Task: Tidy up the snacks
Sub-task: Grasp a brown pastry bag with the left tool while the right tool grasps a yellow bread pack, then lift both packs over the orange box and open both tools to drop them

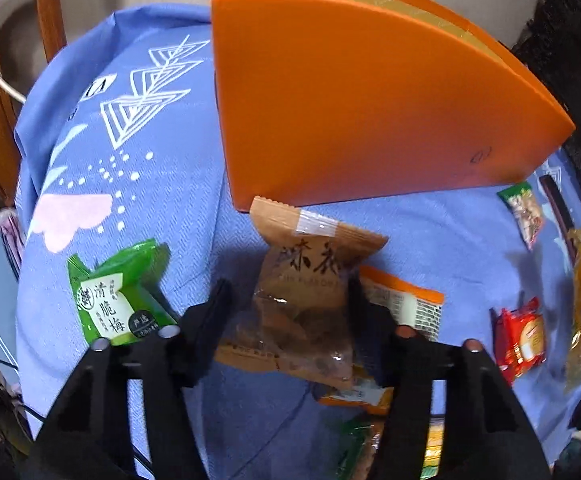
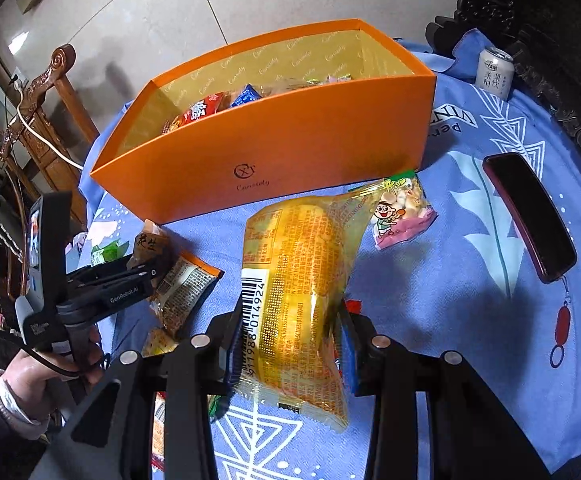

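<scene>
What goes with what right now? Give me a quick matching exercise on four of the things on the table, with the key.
Things:
1. brown packet
2. yellow packet
3. green packet
4. drink can

Places:
A. standing upright beyond the orange box
B. between the right gripper's jaws
C. lying loose on the blue cloth
D. between the left gripper's jaws

Pairs: 1-D, 2-B, 3-C, 4-A

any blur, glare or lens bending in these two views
Left wrist view: fisheye bows the orange box into a fan shape; the brown snack packet and the tablecloth look slightly soft. Right wrist view: sharper, barcode readable on the yellow packet, mild sheen on its wrapper, dark corners.
</scene>
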Motion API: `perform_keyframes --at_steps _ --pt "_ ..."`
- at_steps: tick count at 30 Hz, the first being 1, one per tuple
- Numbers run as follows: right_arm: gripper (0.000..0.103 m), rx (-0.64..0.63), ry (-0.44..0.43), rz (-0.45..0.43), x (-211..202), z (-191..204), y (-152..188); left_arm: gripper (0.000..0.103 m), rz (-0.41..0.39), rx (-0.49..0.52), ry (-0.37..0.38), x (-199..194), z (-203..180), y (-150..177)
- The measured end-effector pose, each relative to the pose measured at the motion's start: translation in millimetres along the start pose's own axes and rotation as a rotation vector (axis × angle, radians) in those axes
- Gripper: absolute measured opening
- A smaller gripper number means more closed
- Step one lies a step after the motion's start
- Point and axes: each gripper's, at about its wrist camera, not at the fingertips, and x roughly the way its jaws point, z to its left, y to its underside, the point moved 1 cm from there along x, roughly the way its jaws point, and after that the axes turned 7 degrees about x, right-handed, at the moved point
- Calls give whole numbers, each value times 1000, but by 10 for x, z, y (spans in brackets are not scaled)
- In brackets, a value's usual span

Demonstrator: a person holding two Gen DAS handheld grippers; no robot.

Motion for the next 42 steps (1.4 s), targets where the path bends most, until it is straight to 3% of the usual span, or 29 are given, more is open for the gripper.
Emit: perform_keyframes --at_steps 2,6,18,23,27,33,38,39,40,41,42 --pt "39 2 0 -3 -4 -9 -3 45 -9 -4 7 -19 15 15" --pt "38 -1 -4 -24 -60 -7 -13 43 -39 -34 19 -166 45 79" --pt "38 -61 -39 -102 -352 155 -59 43 -188 13 13 -1153 -58 92" --pt "38 -99 -65 -182 -570 271 -381 43 -260 16 15 -1528 -78 -232" --pt "38 -116 -82 -242 -683 349 -748 44 -312 12 39 -1719 -60 -675" --pt "38 -145 -89 -312 -741 469 -1358 44 -361 45 40 -1845 -139 -1329" --pt "42 -166 -92 -305 -576 542 -1717 46 -362 71 29 -1771 -202 -1718" --pt "51 -176 -82 -298 -528 570 -1760 62 -360 69 20 -1732 -200 -1783" --pt "79 -186 -49 -291 -469 589 -1813 86 -353 58 -3 -1694 -177 -1830" --pt "88 -184 -18 -302 -456 602 -1834 95 -352 39 -31 -1683 -155 -1855" --pt "88 -181 -4 -315 -463 600 -1833 99 -365 9 -51 -1703 -123 -1864"
